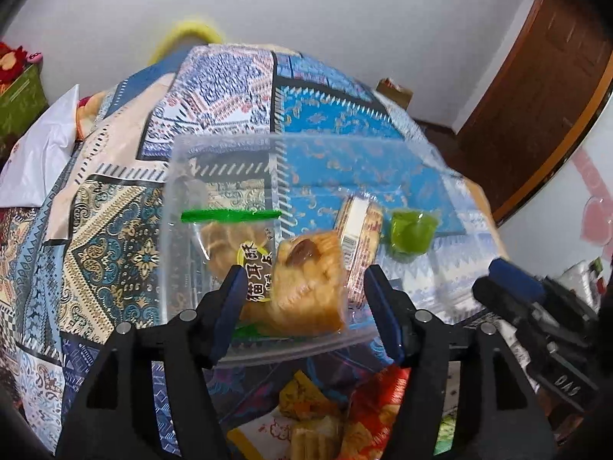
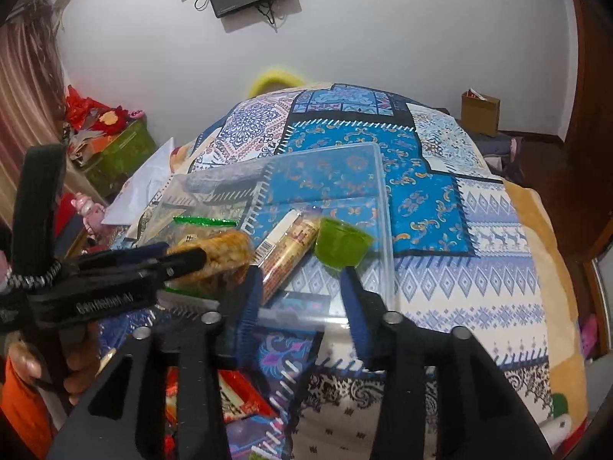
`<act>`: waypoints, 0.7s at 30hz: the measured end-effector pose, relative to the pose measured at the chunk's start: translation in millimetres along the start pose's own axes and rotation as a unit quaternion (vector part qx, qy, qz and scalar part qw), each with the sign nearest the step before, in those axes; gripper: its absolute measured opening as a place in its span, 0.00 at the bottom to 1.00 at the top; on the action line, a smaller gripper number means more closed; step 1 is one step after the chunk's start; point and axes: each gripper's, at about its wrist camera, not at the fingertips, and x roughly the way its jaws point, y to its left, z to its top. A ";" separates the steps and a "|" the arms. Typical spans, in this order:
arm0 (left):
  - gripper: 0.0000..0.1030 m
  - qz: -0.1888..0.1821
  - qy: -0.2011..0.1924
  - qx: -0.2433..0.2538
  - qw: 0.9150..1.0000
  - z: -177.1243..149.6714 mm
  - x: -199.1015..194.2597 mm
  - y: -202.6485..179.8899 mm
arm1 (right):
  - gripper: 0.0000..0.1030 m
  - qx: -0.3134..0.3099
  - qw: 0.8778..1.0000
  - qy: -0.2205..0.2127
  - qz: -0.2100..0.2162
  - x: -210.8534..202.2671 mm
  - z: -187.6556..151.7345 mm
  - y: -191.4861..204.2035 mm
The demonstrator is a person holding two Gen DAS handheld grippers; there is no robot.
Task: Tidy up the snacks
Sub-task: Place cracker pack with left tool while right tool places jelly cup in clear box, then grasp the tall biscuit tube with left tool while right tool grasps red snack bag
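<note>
A clear plastic container [image 1: 180, 176] lies on the patterned cloth. It holds a bag with a green zip strip [image 1: 230, 215], a wrapped golden pastry [image 1: 310, 287], a biscuit roll [image 1: 360, 230] and a green jelly cup [image 1: 412, 230]. My left gripper [image 1: 305, 272] hangs open over the pastry, its pads on either side and apart from it. In the right wrist view the container [image 2: 383, 191] shows the same roll [image 2: 287, 253] and cup [image 2: 341, 243]. My right gripper [image 2: 300, 274] is open and empty at the container's near rim. The left gripper [image 2: 184, 253] reaches in from the left.
Loose wrapped snacks [image 1: 325, 402] and a red packet [image 2: 233, 395] lie on the cloth in front of the container. A white bag [image 1: 42, 153] and a green crate [image 2: 122, 153] are at the left, a cardboard box [image 2: 481, 111] far right. A hand [image 2: 76, 368] holds the left gripper.
</note>
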 end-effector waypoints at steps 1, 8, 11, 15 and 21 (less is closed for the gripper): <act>0.62 -0.001 -0.007 -0.001 1.000 -0.1 -7.9 0.7 | 0.42 -0.004 1.000 0.000 -0.003 -3.4 -1.1 2.1; 0.63 0.014 -0.044 0.019 0.999 -7.9 -60.1 -2.7 | 0.55 -0.027 0.999 -0.019 -0.019 -31.3 -6.2 15.5; 0.63 0.022 -0.052 0.031 0.998 -19.6 -81.4 -3.3 | 0.58 -0.041 0.998 -0.026 -0.027 -44.7 -12.2 23.0; 0.63 0.033 -0.055 0.044 0.997 -43.1 -104.8 -1.8 | 0.59 -0.051 0.998 -0.027 -0.029 -60.4 -23.7 31.0; 0.63 0.044 -0.043 0.048 0.997 -84.0 -125.1 8.0 | 0.65 -0.060 0.998 -0.019 -0.017 -76.9 -48.6 48.8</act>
